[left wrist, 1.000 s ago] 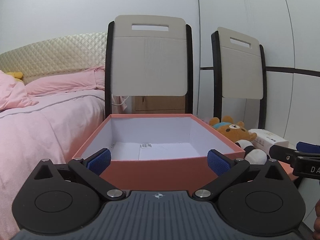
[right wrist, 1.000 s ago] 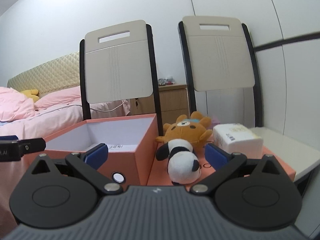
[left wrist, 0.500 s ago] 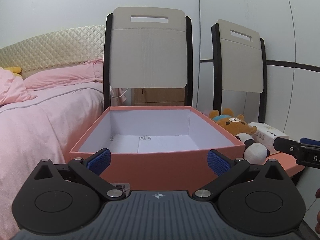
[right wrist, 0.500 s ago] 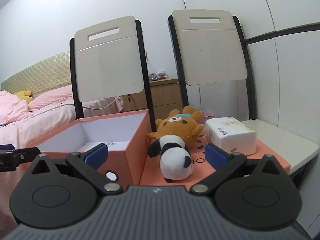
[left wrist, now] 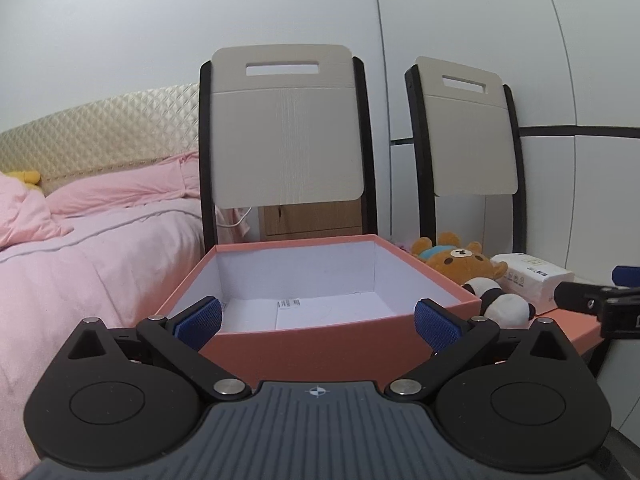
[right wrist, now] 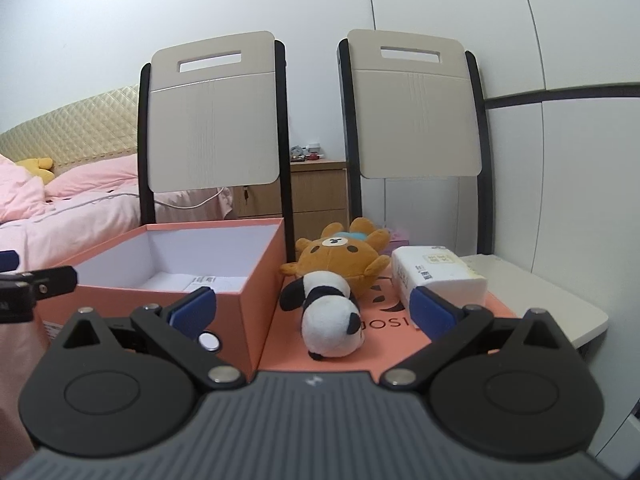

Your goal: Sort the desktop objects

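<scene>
Left gripper [left wrist: 318, 318] hovering wide open, holding nothing, facing open salmon-pink cardboard box [left wrist: 320, 344]; right gripper [right wrist: 312, 310] likewise, facing black-and-white plush panda [right wrist: 330, 322].

Room bright, light soft and even, source unseen. Faint shadow only inside my salmon box [left wrist: 320, 344], under near wall. No glare on white wall [left wrist: 120, 40] above box. Fisheye bends chair backs [right wrist: 212, 120] and wall seams behind box (worst toward frame edges), corners dark. Focus sharp on box, slightly soft on my gripper housing at bottom.
</scene>
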{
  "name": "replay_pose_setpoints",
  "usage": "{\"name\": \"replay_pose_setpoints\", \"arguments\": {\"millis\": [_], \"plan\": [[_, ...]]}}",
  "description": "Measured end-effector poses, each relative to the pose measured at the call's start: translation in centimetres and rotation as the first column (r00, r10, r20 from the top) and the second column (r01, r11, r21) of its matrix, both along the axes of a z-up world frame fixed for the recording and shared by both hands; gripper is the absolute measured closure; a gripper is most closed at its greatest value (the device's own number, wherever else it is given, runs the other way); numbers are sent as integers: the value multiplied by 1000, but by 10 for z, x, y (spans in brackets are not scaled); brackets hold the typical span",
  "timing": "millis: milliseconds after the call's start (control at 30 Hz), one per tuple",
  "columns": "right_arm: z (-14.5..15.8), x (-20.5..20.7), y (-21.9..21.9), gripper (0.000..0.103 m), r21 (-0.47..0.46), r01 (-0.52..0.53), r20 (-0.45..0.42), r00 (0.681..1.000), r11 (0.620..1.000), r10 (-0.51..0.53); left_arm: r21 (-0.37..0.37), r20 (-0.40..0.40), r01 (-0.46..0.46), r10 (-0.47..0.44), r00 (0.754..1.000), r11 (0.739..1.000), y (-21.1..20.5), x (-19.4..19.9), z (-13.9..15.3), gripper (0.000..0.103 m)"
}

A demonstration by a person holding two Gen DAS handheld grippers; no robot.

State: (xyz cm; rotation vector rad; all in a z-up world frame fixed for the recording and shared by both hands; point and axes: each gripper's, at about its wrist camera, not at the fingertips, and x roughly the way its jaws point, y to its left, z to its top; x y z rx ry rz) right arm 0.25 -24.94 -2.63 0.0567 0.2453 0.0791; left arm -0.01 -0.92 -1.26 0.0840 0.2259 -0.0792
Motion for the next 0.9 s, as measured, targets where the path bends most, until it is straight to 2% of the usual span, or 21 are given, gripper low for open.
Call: {"name": "replay_pose_setpoints", "arguments": {"millis": [67, 267, 467, 633, 733, 900], "plan": [[3, -7, -1, 0, 1, -2, 4, 1000, 1000, 2, 3, 3, 9, -9, 1000, 1000, -1, -1, -1, 0], [12, -29, -3, 0, -1, 18, 15, 1000, 1000, -18, -59, 5, 15, -15, 1000, 998, 5, -3, 3, 0], [18, -43, -10, 0, 30, -4, 74, 997, 1000, 2, -98, 27, 32, -30, 999, 995, 8, -5, 8, 0], [22, -29, -10, 0, 15, -30, 53, 998, 999, 29, -94, 22, 12, -10, 1000, 995, 8, -1, 7, 0], [25, -17, -14, 0, 11, -65, 46, 997, 998, 64, -60, 21, -2, 3, 1000, 998, 7, 6, 0, 0], [30, 11, -24, 0, 21, -89, 16, 996, 996, 89, -42, 40, -18, 20, 999, 999, 13, 16, -6, 0]]}}
